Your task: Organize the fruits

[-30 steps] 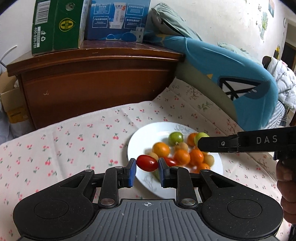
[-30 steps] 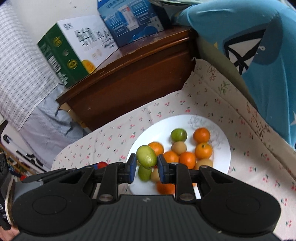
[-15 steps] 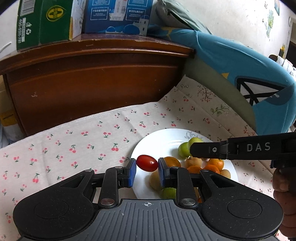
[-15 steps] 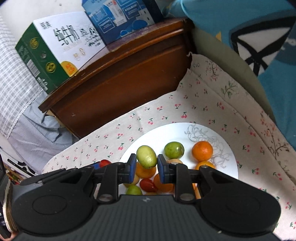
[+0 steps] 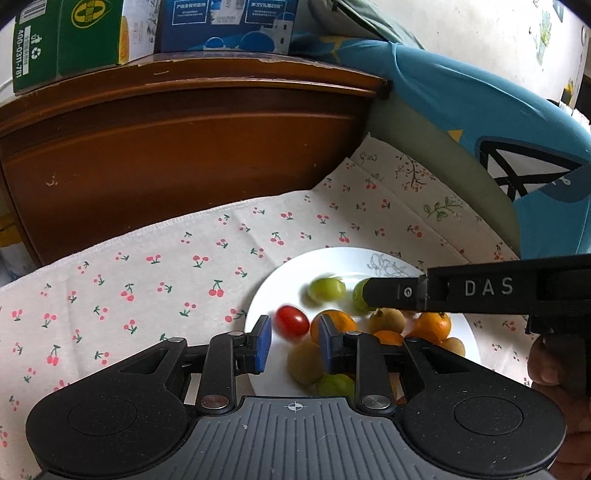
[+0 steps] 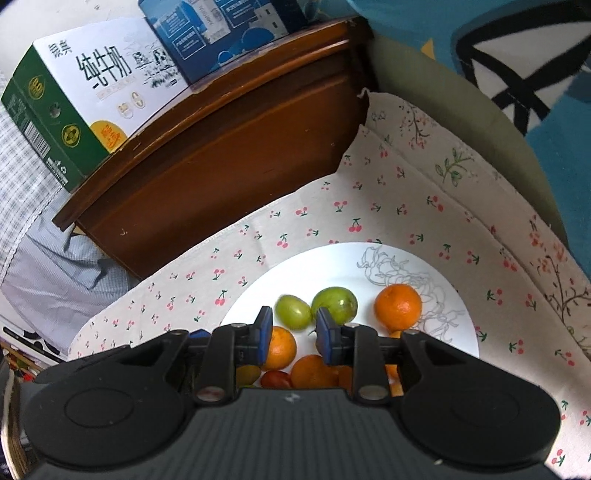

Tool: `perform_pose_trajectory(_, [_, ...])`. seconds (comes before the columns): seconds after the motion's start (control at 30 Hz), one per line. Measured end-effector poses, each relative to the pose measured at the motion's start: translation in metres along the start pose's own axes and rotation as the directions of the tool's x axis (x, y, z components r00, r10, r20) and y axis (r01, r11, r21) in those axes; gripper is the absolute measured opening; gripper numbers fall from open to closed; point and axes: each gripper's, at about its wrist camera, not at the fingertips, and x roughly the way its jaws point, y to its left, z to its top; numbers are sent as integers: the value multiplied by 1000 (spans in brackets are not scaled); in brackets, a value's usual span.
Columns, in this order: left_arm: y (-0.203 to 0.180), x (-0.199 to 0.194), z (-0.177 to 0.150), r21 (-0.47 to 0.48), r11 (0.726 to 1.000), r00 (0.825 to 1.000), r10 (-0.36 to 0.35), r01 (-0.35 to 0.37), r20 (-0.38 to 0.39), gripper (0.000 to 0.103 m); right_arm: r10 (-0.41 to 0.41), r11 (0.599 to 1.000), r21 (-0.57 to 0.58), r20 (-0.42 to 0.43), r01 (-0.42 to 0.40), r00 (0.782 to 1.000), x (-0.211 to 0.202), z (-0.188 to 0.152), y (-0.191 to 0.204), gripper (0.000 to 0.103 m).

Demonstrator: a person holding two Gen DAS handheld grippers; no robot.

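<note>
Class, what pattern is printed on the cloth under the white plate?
Small red cherries with green stems on a cream cloth, clearest in the left wrist view.

Plate (image 6: 458,325) on cloth (image 6: 295,221), fruits in it; cabinet (image 6: 221,166) at 11 o'clock behind; boxes (image 6: 88,99) on cabinet; cushion (image 6: 498,55) at 2 o'clock.

This looks like a bedroom in a home. A soft cloth with little red cherries (image 5: 155,280) covers the bed. A brown wooden cabinet (image 5: 177,147) stands right beside it, with a green milk box (image 6: 77,103) and a blue box (image 5: 225,22) on top. A big blue cushion (image 5: 480,118) leans near the wall.
</note>
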Motion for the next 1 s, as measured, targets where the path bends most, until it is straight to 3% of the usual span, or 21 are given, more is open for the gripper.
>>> perform_pose_trajectory(0.1, [-5, -5, 0, 13, 1000, 1000, 12, -12, 8, 42, -5, 1000, 3, 5, 5, 1000, -4, 2, 0, 28])
perform_pose_trajectory(0.2, [-8, -12, 1, 12, 999, 999, 33, -33, 12, 63, -18, 1000, 1, 11, 18, 1000, -10, 2, 2, 30])
perform_pose_trajectory(0.3, [-11, -22, 2, 17, 999, 999, 39, -40, 25, 67, -24, 1000, 3, 17, 24, 1000, -18, 1, 4, 35])
perform_pose_trajectory(0.4, [-13, -31, 2, 11, 998, 998, 54, -54, 15, 79, -40, 999, -7, 20, 40, 999, -28, 0, 7, 41])
perform_pose_trajectory(0.6, [-19, -49, -3, 7, 997, 997, 81, -81, 4, 86, -79, 997, -14, 36, 79, 996, -48, -4, 9, 52])
perform_pose_trajectory(1.0, [-22, -77, -19, -29, 992, 992, 125, -126, -35, 91, -154, 988, -9, 32, 154, 988, -86, -27, 10, 70])
